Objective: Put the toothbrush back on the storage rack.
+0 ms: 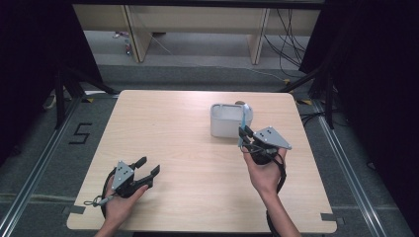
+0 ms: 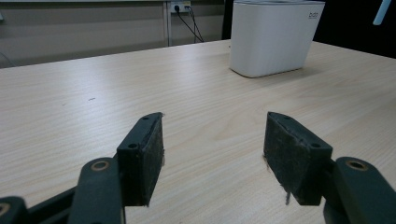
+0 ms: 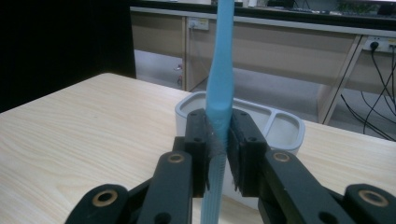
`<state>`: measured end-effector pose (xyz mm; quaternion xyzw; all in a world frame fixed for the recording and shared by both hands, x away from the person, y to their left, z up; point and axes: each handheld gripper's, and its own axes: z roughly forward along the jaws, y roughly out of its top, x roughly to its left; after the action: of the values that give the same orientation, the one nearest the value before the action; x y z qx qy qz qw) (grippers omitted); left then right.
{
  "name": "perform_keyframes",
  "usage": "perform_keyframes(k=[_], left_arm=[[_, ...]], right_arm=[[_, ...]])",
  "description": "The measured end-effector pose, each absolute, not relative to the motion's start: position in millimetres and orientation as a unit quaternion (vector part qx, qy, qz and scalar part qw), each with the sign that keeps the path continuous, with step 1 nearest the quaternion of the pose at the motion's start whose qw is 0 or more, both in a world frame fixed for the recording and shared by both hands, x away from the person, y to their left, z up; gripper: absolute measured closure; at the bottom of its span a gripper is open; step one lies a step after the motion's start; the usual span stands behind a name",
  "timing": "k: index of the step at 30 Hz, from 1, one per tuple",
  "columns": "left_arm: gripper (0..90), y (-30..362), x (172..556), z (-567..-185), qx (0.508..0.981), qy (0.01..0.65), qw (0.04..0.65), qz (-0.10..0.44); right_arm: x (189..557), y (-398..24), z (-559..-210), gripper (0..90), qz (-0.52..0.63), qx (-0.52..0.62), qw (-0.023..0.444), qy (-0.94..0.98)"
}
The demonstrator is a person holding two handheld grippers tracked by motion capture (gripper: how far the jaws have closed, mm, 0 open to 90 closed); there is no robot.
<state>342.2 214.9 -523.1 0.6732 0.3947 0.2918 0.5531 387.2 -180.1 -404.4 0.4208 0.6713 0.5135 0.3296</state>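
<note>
Black fingers (image 3: 217, 154) of the right gripper (image 1: 245, 139) are clamped on a light blue toothbrush (image 3: 220, 70), held upright by its lower handle just at the near side of the white holder (image 1: 228, 120) toward the desk's far right. Its slots are narrow, so a slight tilt could catch the brush on the rim or tip the holder. The grip looks thin, though the brush's lower end is hard to make out; it may pivot between the pads. Over at the near left, the left gripper (image 2: 212, 156) rests with fingers spread wide, empty, on the desk (image 1: 188, 163).
</note>
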Motion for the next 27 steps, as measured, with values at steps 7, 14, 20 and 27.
perform_keyframes(k=[7,14,20,27], left_arm=[[37.5,214,342,-523,0.672,0.399,0.553,0.289],[37.6,214,343,-523,0.674,0.398,0.553,0.287],[37.7,213,344,-524,0.672,0.393,0.559,0.286],[38.1,213,344,-524,0.672,0.392,0.558,0.287]], right_arm=[[390,-183,-402,78.9,0.511,0.421,0.339,0.668],[394,-183,-398,78.9,0.510,0.420,0.342,0.668],[397,-183,-396,78.9,0.511,0.417,0.348,0.666],[401,-182,-393,78.9,0.511,0.422,0.348,0.662]])
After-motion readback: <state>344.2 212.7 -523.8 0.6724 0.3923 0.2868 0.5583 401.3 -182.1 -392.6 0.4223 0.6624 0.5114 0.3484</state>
